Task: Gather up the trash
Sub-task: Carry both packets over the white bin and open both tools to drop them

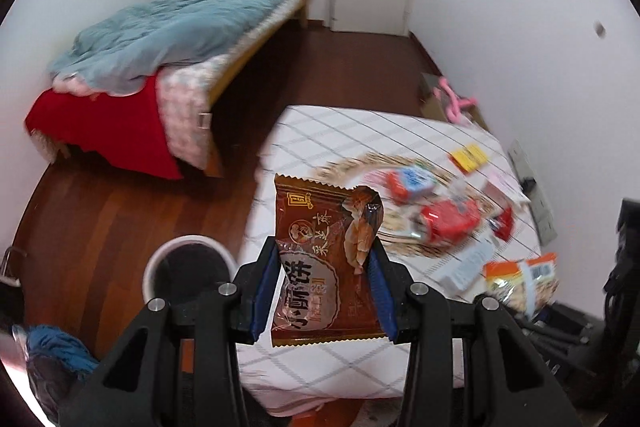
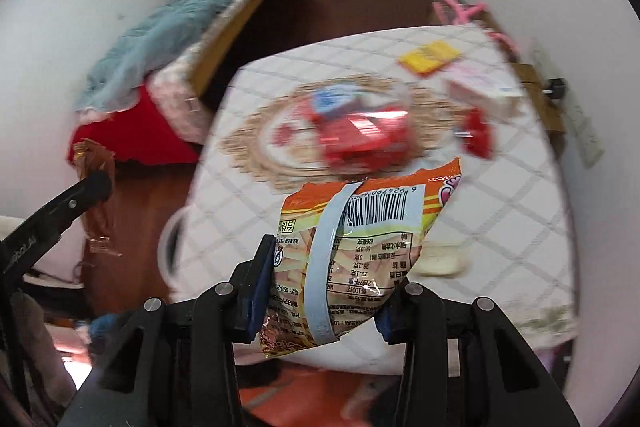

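My left gripper [image 1: 325, 259] is shut on a brown snack wrapper [image 1: 320, 259] and holds it above the near left edge of the table [image 1: 320, 131]. A white trash bin with a dark liner [image 1: 188, 267] stands on the floor just left of it. My right gripper [image 2: 326, 267] is shut on an orange snack bag [image 2: 360, 251] with a barcode, held above the table's near edge. The orange bag also shows in the left wrist view [image 1: 520, 279]. The brown wrapper and the left gripper show at the left of the right wrist view [image 2: 96, 195]. The bin rim [image 2: 168, 247] shows blurred there.
A woven mat [image 2: 256, 147] on the checked tablecloth holds red and blue wrappers [image 2: 352, 123]. A yellow packet [image 2: 430, 57], a pale box [image 2: 480, 87] and a small red wrapper [image 2: 478, 133] lie further back. A bed [image 1: 180, 39] stands at the left across the wooden floor.
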Action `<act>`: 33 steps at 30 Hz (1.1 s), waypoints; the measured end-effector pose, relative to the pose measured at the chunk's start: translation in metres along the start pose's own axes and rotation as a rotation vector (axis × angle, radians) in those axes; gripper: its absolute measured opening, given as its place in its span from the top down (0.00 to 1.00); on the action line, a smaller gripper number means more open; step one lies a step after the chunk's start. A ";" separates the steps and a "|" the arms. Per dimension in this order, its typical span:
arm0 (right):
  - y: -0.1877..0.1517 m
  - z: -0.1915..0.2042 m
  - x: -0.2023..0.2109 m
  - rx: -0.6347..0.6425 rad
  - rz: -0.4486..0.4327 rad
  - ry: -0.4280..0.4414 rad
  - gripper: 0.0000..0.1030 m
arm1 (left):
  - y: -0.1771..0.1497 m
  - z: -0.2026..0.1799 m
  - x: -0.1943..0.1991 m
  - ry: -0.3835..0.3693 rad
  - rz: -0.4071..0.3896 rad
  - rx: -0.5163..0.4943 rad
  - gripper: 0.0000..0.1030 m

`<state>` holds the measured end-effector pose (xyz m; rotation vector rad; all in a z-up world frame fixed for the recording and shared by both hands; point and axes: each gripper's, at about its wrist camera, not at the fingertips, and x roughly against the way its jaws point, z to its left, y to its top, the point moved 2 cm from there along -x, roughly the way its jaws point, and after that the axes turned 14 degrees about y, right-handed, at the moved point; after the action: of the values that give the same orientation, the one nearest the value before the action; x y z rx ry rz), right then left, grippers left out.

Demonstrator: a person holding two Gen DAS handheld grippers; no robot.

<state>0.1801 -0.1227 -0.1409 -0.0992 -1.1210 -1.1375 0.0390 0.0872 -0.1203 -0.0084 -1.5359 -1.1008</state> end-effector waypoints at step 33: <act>-0.041 0.208 -0.504 0.123 0.680 0.028 0.37 | -0.082 0.289 -0.331 -0.022 0.625 0.472 0.05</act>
<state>0.0255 0.3130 -0.4334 -0.3392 -1.0147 -0.4615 -0.1251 0.4049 -0.3894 -0.1668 -1.6229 -0.2396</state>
